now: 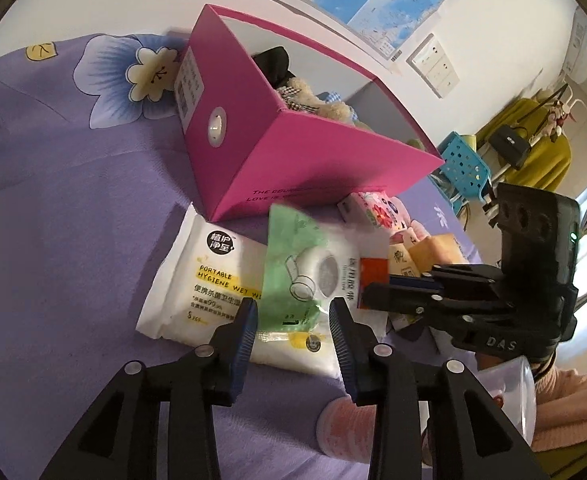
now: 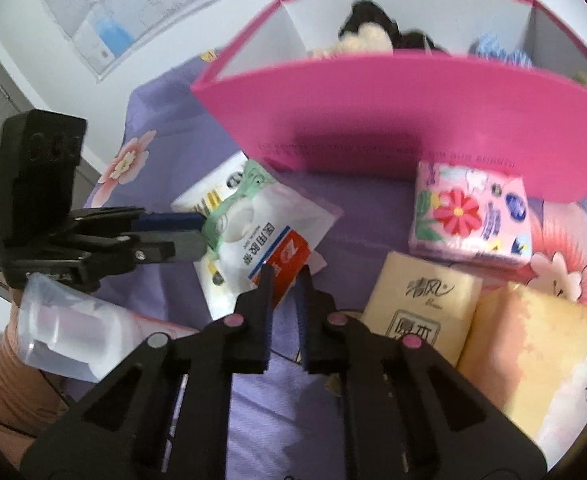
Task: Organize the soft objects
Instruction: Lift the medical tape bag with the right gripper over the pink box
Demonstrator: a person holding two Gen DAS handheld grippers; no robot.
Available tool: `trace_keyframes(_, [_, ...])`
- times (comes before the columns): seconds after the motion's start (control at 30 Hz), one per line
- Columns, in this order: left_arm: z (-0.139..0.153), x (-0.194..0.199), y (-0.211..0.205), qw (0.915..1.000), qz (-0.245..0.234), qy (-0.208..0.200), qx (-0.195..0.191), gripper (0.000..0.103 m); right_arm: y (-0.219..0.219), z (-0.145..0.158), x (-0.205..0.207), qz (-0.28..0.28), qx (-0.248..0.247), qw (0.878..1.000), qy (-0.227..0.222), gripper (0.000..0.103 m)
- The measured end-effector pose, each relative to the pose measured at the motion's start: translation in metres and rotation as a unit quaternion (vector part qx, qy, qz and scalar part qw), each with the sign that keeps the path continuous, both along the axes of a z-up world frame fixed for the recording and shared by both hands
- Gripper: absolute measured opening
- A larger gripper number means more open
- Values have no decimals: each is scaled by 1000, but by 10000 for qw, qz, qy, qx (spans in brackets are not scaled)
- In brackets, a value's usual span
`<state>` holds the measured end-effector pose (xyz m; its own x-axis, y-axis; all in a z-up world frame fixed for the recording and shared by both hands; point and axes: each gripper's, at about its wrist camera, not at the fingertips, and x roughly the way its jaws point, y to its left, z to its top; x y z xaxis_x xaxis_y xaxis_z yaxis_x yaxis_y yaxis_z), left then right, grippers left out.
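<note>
A pink box [image 1: 293,152] stands on the purple bedspread and holds plush toys [image 1: 317,102]; it also shows in the right wrist view [image 2: 393,120]. A green-and-white medical tape packet [image 1: 309,268] lies on a white wet-wipes pack [image 1: 197,280]. My left gripper [image 1: 293,322] is open, its fingers either side of the packet's near end. My right gripper [image 2: 285,276] is shut on the packet's red corner [image 2: 289,256]; the packet [image 2: 253,220] looks slightly lifted.
A pink flowered tissue pack [image 2: 469,216], a beige tissue pack [image 2: 421,308] and a yellow pack [image 2: 533,360] lie to the right. A clear plastic container [image 2: 61,320] sits at the left. A blue stool [image 1: 465,164] stands beyond the bed.
</note>
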<state>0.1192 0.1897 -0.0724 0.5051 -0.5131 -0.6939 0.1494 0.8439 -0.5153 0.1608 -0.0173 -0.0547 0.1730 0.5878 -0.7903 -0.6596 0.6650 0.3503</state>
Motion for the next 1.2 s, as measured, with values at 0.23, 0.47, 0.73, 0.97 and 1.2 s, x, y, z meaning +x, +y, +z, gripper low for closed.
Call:
trace_keyframes(0.23, [10,-2,0,9998,80,-123,-139,37,-6,16,-5,150,172,9993,-293,9])
trace_keyframes(0.47, [55,-4,-5,9977,68,-666,-42,37,-13,46,-5,183,462,9971,-581,9])
trace_keyframes(0.73, [110,19,-14,9927,90,-1138,390,37,-15,87,14,122,752,9928,-925,9])
trace_keyframes(0.97, [124,59,-16,9908,323,-1026,816,37,-6,101,62,-36,946,9924,-781,10])
trace_keyframes(1.2, [107,102,-6,9923,631,-612,869,37,13,96,98,-165,900,9935,-683,11])
